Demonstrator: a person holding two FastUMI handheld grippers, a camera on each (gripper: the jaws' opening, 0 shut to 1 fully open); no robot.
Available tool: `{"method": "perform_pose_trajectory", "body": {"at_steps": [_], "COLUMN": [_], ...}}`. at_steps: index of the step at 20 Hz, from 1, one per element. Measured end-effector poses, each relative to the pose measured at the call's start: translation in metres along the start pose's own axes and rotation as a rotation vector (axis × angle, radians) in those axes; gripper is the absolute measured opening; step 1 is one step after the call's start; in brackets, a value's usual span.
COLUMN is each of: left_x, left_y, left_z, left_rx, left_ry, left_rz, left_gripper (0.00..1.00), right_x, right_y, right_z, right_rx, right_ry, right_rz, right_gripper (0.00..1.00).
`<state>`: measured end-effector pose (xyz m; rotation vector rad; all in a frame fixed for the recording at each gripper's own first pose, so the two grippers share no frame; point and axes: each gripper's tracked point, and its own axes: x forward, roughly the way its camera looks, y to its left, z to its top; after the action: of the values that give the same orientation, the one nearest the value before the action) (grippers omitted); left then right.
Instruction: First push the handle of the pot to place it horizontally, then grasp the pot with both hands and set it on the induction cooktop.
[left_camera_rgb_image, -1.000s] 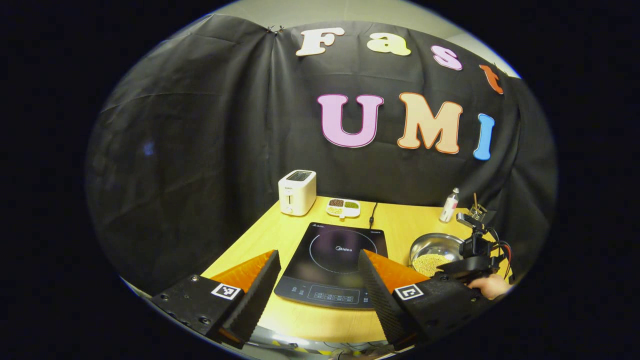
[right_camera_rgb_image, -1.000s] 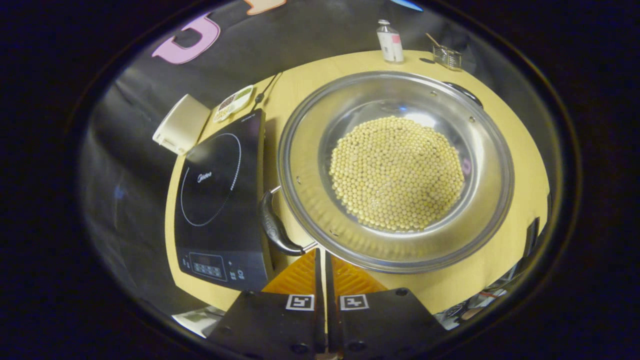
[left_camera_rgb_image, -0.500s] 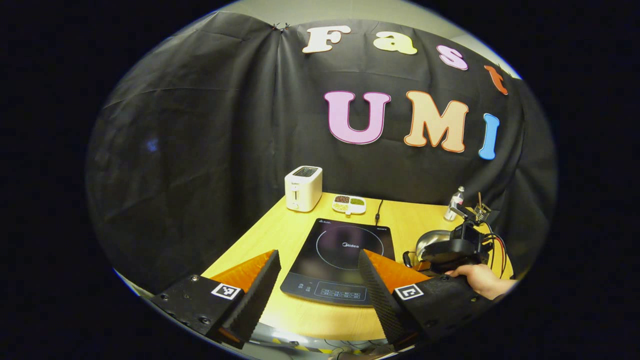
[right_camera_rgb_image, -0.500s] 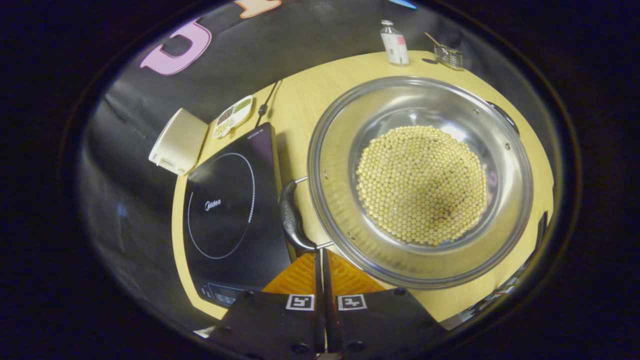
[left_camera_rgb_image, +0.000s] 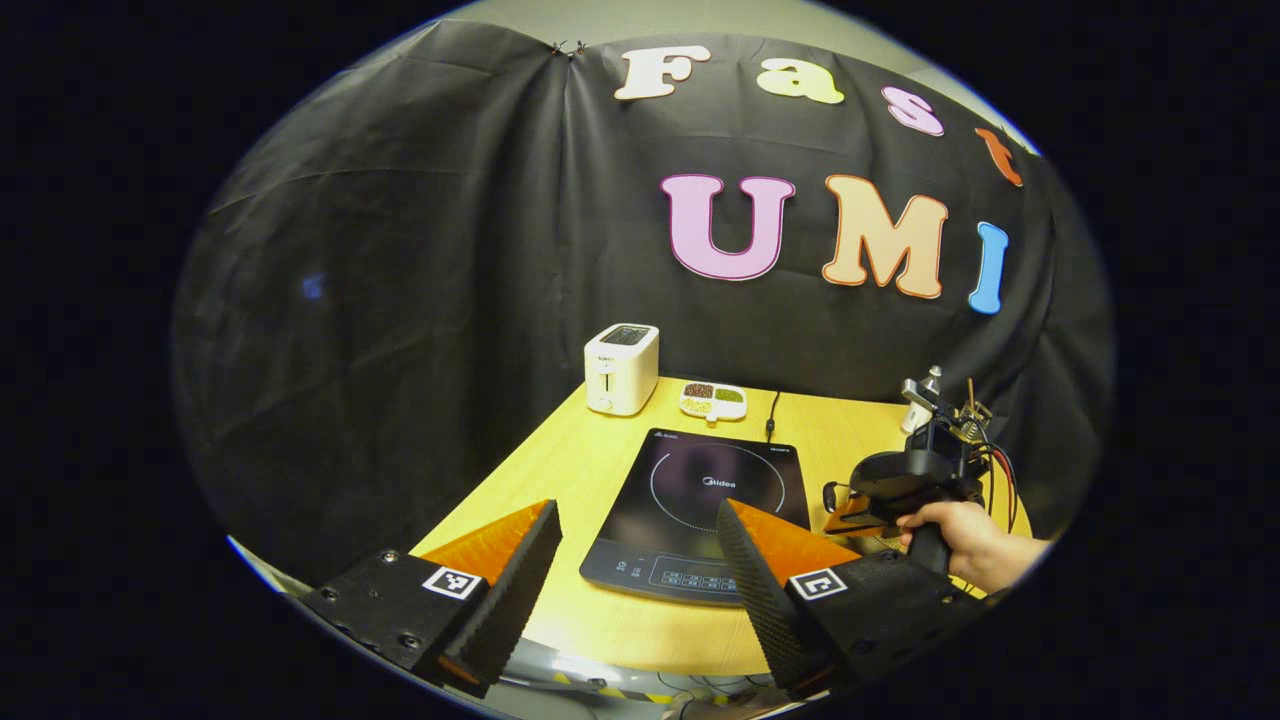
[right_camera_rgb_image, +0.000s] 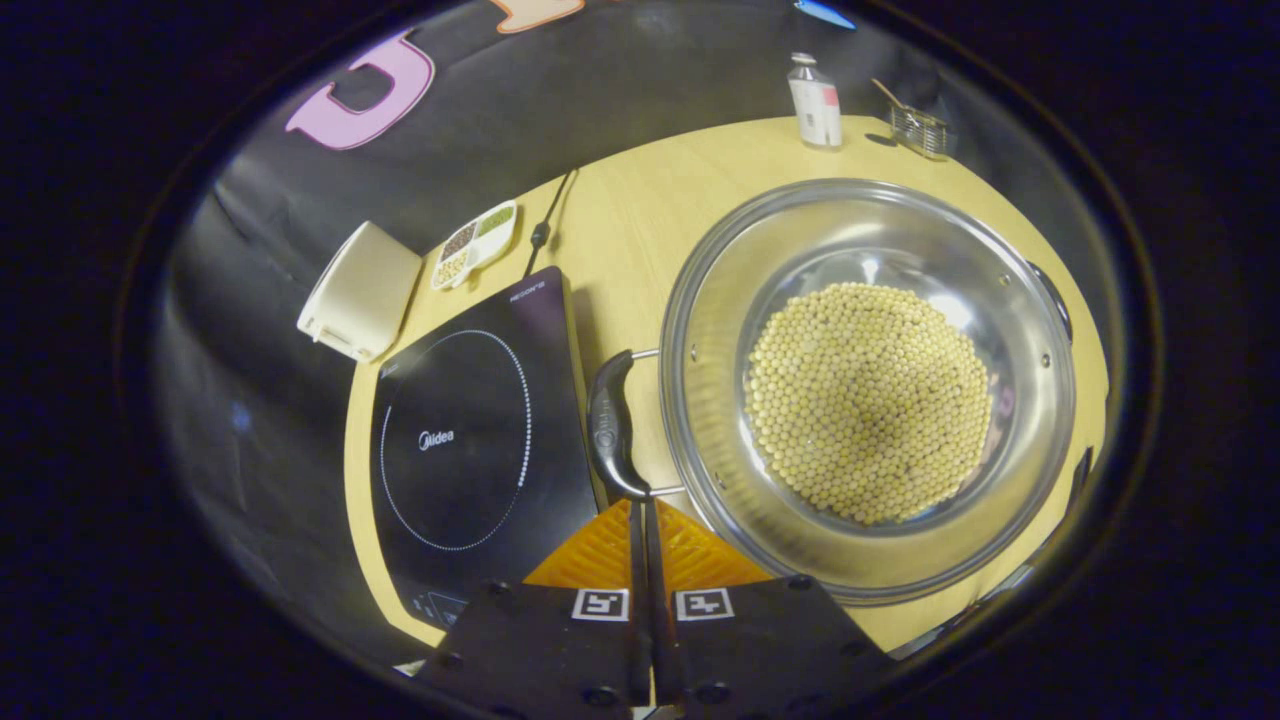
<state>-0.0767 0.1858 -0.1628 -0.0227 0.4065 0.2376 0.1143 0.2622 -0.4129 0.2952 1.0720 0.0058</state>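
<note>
In the right gripper view, the right gripper (right_camera_rgb_image: 643, 520) sits at the bottom centre with its jaws clenched together, nothing between them, the tips just at the near end of the pot's black side handle (right_camera_rgb_image: 609, 425). The steel pot (right_camera_rgb_image: 1010, 300) fills the right half of the frame, holding a bed of pale soybeans (right_camera_rgb_image: 868, 400), and stands on the yellow table (right_camera_rgb_image: 640, 230) directly right of the black induction cooktop (right_camera_rgb_image: 470, 420), the handle lying between the two. A white toaster (right_camera_rgb_image: 360, 290) and a small divided dish (right_camera_rgb_image: 475, 243) lie at upper left, a bottle (right_camera_rgb_image: 816, 90) at the top. In the left gripper view, the left gripper (left_camera_rgb_image: 635, 555) hangs at the bottom with its jaws released and wide apart, the cooktop (left_camera_rgb_image: 700, 500) framed beyond them; the pot lies to the lower right, hidden behind a hand (left_camera_rgb_image: 965, 535).
</note>
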Motion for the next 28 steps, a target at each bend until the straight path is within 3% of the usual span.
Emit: {"method": "perform_pose_trajectory", "body": {"at_steps": [5,10,11,12,15,22,28], "left_x": [0.012,0.029,0.034,0.04,0.051,0.093,0.142], "left_y": [-0.019,-0.058,-0.065,-0.073,-0.098,-0.174,-0.231], "left_z": [0.002,-0.001,-0.003,-0.008,-0.018,-0.047,-0.066], "left_rx": [0.007,-0.026,-0.029,-0.031,-0.044,-0.125,-0.087], "left_ry": [0.008,0.041,0.053,0.07,0.121,0.279,0.427], "left_rz": [-0.062,-0.159,-0.174,-0.187,-0.236,-0.376,-0.489], "left_gripper": [0.96,0.96,0.96,0.96,0.96,0.96,0.96], "right_x": [-0.048,-0.094,-0.102,-0.108,-0.127,-0.136,-0.1], "right_y": [-0.02,-0.071,-0.083,-0.095,-0.134,-0.204,-0.258], "right_z": [0.004,0.019,0.022,0.025,0.031,0.086,0.13], "right_rx": [-0.028,0.006,0.017,0.023,-0.005,-0.057,-0.079], "right_ry": [-0.019,-0.07,-0.076,-0.075,-0.094,-0.134,-0.079], "right_rz": [0.063,0.089,0.09,0.084,0.056,0.035,0.026], "right_gripper": [0.02,0.27,0.4,0.67,1.0,1.0,1.0]}}
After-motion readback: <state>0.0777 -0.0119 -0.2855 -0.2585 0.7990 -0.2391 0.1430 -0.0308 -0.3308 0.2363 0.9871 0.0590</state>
